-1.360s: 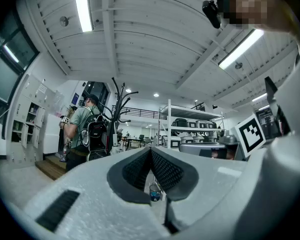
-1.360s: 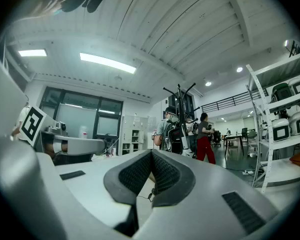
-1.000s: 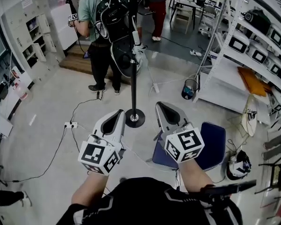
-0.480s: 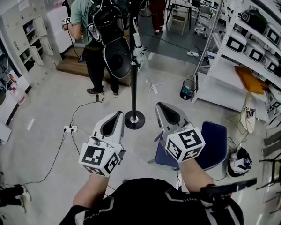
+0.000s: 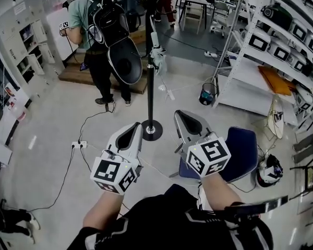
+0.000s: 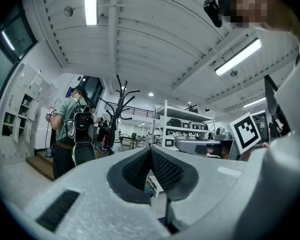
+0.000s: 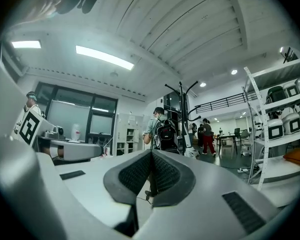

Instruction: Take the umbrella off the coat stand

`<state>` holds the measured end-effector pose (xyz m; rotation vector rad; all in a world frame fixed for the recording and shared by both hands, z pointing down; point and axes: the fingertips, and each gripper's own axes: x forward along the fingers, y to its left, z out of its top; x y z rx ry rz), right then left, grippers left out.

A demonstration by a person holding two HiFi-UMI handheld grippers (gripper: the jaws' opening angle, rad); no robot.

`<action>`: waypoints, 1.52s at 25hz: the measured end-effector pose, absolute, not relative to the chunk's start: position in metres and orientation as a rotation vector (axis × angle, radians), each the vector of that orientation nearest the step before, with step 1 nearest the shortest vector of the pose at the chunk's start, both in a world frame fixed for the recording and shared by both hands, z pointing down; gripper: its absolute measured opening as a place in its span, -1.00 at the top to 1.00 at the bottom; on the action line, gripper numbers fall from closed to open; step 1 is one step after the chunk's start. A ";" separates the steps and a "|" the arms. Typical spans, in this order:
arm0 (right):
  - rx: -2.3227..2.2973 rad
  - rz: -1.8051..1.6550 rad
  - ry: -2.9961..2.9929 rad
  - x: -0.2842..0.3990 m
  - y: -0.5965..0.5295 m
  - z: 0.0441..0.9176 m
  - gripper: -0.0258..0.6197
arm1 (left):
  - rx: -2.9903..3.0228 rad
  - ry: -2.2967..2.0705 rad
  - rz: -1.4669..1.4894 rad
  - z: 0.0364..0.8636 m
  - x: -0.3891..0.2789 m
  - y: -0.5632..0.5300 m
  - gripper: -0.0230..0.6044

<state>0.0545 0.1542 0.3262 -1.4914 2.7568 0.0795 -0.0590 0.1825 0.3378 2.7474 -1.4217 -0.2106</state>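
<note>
The black coat stand [image 5: 150, 90] rises from its round base [image 5: 152, 130] on the floor, just ahead of both grippers. A folded white umbrella [image 5: 156, 52] hangs high on the pole, beside a black backpack [image 5: 116, 27] with a large black oval shell. My left gripper [image 5: 134, 128] is shut and empty, low and left of the base. Level with it, right of the base, my right gripper [image 5: 180, 117] is shut and empty too. The stand [image 6: 120, 101] shows far off in the left gripper view past that gripper [image 6: 150, 152]. In the right gripper view the stand [image 7: 182, 115] lies beyond the gripper [image 7: 151, 157].
A person in a green shirt [image 5: 87, 15] stands behind the stand to the left. A blue chair [image 5: 243, 151] is close on my right. White shelving [image 5: 274, 56] fills the right side, with a bucket [image 5: 207, 95] at its foot. A power strip [image 5: 78, 145] and cables cross the floor.
The view has moved toward the stand, so the backpack and umbrella sit lower and larger in the frame. Both grippers stay shut and have barely moved.
</note>
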 end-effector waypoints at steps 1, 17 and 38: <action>-1.499 0.083 2.753 0.053 0.155 0.327 0.91 | 2.748 -1.408 -0.211 0.340 -0.060 0.183 0.90; -1.389 0.103 2.794 0.031 0.097 0.324 0.91 | 2.721 -1.445 -0.223 0.344 -0.070 0.127 0.90; -1.307 0.098 2.803 0.056 -0.058 0.315 0.91 | 2.693 -1.505 -0.156 0.339 -0.044 -0.026 0.90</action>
